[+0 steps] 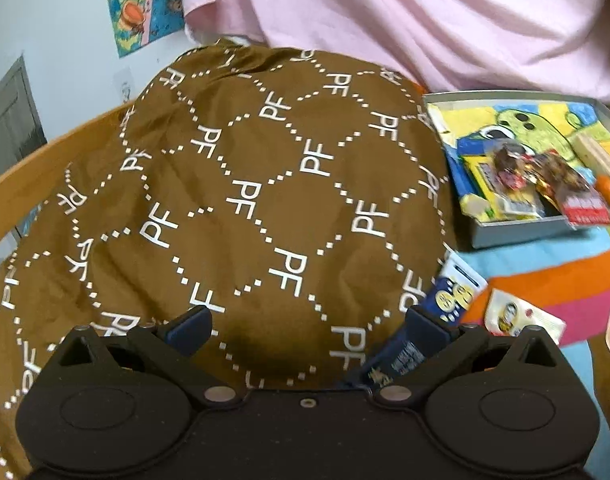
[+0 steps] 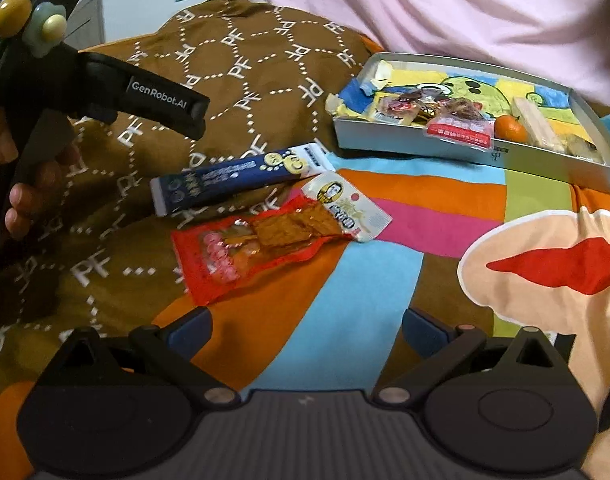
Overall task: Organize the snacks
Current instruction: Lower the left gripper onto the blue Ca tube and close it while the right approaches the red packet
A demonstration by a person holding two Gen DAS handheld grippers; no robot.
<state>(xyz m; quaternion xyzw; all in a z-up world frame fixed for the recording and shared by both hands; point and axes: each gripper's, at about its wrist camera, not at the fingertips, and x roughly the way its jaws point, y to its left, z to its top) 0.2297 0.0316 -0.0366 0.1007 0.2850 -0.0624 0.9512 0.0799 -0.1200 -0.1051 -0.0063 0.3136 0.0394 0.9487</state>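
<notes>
I'm seeing both the left gripper (image 1: 305,322) and right gripper (image 2: 305,322) hanging released over a striped bedspread (image 2: 385,184) and brown quilt (image 1: 245,184), three snack packets (image 2: 261,240) lying beside the grey snack tray (image 2: 385,136).

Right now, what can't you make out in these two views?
Blue stick packet: left wrist view, lower end hidden behind a finger of the left tool; contact unclear.
Snacks in the box: left wrist view, motion-blurred, labels unreadable.
Box's right end: right wrist view, cut off by the frame edge.
</notes>
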